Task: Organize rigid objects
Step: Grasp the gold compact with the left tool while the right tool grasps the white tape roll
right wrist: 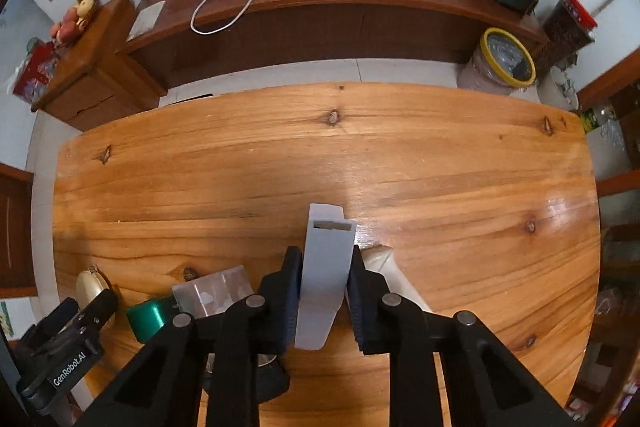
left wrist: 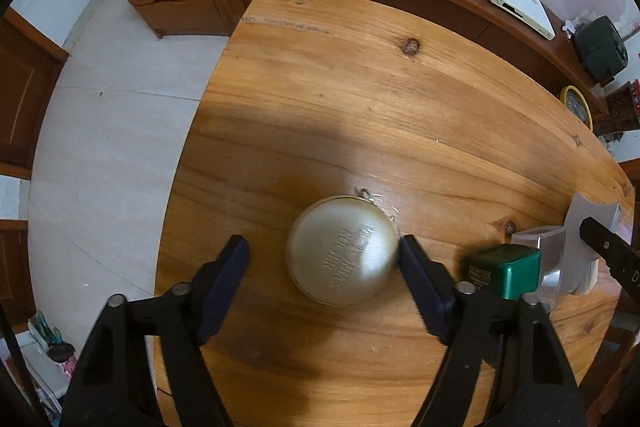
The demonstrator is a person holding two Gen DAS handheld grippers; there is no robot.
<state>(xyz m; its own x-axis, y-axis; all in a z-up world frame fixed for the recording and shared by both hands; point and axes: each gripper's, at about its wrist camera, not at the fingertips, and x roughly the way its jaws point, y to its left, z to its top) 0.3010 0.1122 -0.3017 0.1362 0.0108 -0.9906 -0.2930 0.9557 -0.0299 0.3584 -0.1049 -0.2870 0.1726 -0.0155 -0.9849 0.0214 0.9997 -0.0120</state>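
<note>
- left gripper [left wrist: 324, 259] – jaws spread wide around the round cream tin [left wrist: 343, 251], lid up on the wooden table [left wrist: 360, 87]; right finger looks to touch the tin's rim, left finger well clear
- judgement: step in hand is grasping the tin – centre it between the pads before closing, or it likely slides sideways
- right gripper [right wrist: 326, 287] clamped on a grey plastic piece [right wrist: 326, 267], held above the table
- green box [left wrist: 502, 269] and clear plastic container [left wrist: 540, 247] sit just beside the tin – keep the closing finger off them
- squeeze low on the tin wall; the domed lid may slip
</note>
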